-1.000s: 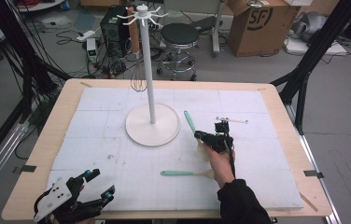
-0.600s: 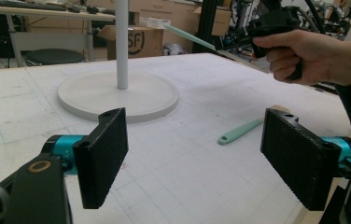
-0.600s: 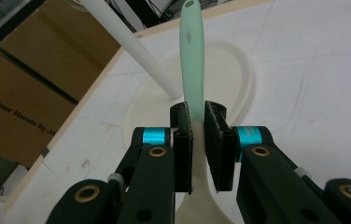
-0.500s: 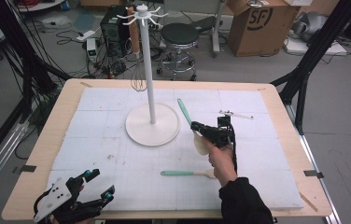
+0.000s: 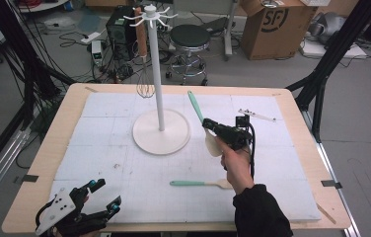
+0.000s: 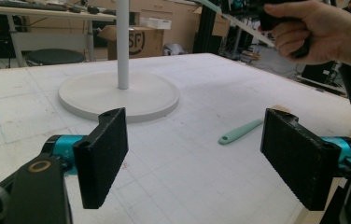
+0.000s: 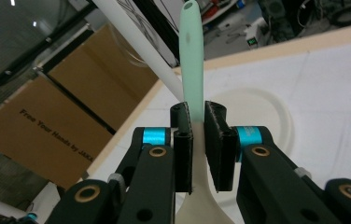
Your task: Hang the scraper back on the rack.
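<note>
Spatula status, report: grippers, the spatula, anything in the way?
Right gripper shut on green-handled spatula, lifted beside stand. Left gripper open, idle at near edge. Second spatula flat on table, whisk on stand hook; nothing blocking.

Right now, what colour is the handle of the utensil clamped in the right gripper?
Mint green handle, cream head; clearest in the right gripper view.

Green-handled spatula (image 5: pixel 199 114) held tilted beside stand (image 5: pixel 161 131)
</note>
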